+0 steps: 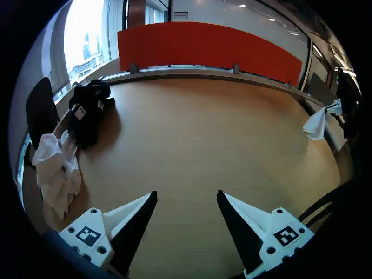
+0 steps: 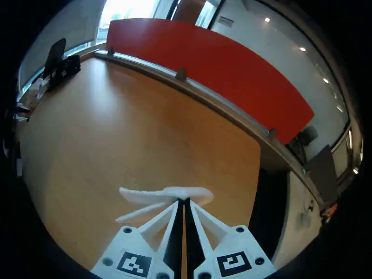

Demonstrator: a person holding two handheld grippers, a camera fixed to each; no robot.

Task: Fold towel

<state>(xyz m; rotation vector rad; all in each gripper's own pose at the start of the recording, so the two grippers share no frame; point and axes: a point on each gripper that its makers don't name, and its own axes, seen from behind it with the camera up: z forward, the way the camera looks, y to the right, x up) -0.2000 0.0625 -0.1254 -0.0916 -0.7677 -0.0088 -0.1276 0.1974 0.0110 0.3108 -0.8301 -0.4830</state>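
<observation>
Pinching a white towel at their tips, the right tongs are pressed together on the cloth. From the left gripper view the towel hangs in a loose bunch, lifted at the far right of the wooden counter. The left tongs are spread wide, holding nothing, over bare wood. A heap of white cloth and a black bag lie at the left end. The job looks barely begun: no fold shows, and the towel has yet to be laid flat, doubled over and smoothed
</observation>
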